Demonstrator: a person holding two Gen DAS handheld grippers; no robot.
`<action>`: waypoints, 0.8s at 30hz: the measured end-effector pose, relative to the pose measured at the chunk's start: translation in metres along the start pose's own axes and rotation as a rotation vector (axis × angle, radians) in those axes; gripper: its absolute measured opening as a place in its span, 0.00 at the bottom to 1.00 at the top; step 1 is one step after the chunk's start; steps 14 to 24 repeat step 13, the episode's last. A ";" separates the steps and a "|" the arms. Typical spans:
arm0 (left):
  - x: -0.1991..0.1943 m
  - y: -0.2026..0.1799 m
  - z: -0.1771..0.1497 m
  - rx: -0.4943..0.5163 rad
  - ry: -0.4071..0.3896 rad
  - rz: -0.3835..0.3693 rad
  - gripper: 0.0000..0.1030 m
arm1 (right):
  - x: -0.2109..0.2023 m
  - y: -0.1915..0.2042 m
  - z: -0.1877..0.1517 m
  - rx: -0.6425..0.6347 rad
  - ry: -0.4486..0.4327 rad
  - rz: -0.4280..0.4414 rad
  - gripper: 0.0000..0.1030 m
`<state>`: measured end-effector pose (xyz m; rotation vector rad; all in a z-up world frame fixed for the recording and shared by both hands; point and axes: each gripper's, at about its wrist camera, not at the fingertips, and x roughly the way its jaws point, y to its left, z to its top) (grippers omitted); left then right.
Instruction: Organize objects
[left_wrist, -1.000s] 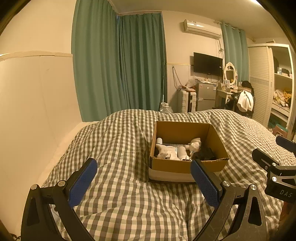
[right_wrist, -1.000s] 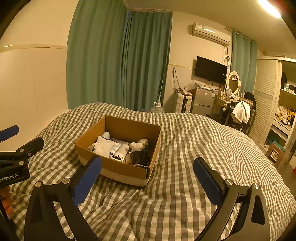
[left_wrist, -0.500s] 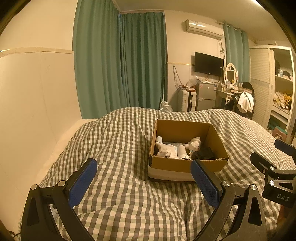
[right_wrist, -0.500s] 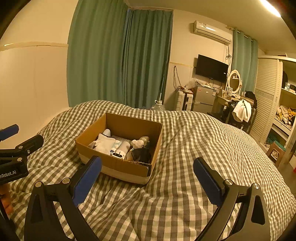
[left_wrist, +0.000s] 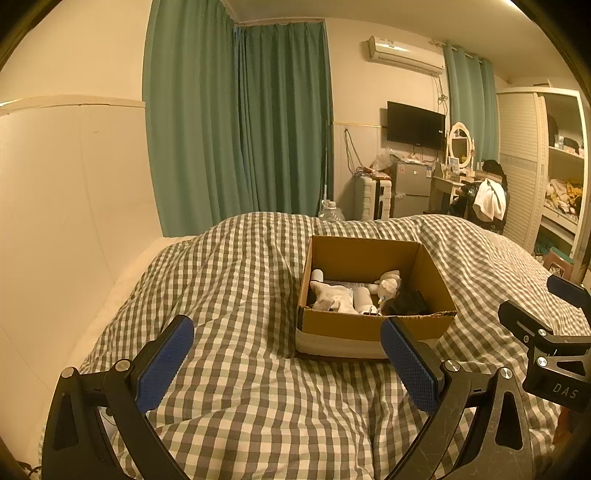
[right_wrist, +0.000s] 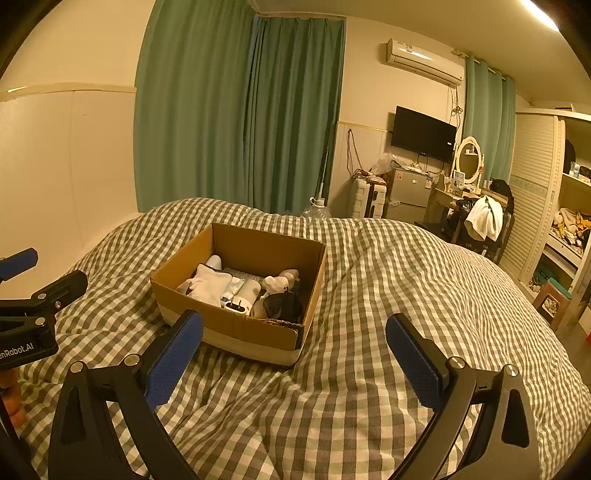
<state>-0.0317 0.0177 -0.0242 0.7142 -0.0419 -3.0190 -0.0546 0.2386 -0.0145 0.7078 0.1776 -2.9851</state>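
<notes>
Left gripper (left_wrist: 286, 363) and right gripper (right_wrist: 293, 360): jaws spread wide, holding nothing. Cardboard box (left_wrist: 373, 326) sits frame centre on the checked duvet (left_wrist: 236, 288).

The checked quilt (right_wrist: 406, 295) lies bare along the bed's right edge and near edge, giving open passage. The cardboard box (left_wrist: 369, 326) sits mid-bed, its upright walls blocking low approach; its top is open, though a white cloth (right_wrist: 205, 282), plush toy (right_wrist: 280, 282) and dark bundle (right_wrist: 282, 306) crowd the floor.

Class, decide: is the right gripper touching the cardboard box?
Apart. The left wrist view shows the right gripper beyond the cardboard box, with checked blanket between.
</notes>
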 end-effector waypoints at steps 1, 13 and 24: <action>0.000 0.000 0.000 0.000 0.001 0.000 1.00 | 0.000 0.000 0.000 0.000 0.000 0.000 0.97; -0.001 0.000 -0.002 0.003 -0.007 0.006 1.00 | 0.000 0.000 -0.001 -0.002 0.004 0.002 0.97; -0.001 0.000 -0.002 0.003 -0.007 0.006 1.00 | 0.000 0.000 -0.001 -0.002 0.004 0.002 0.97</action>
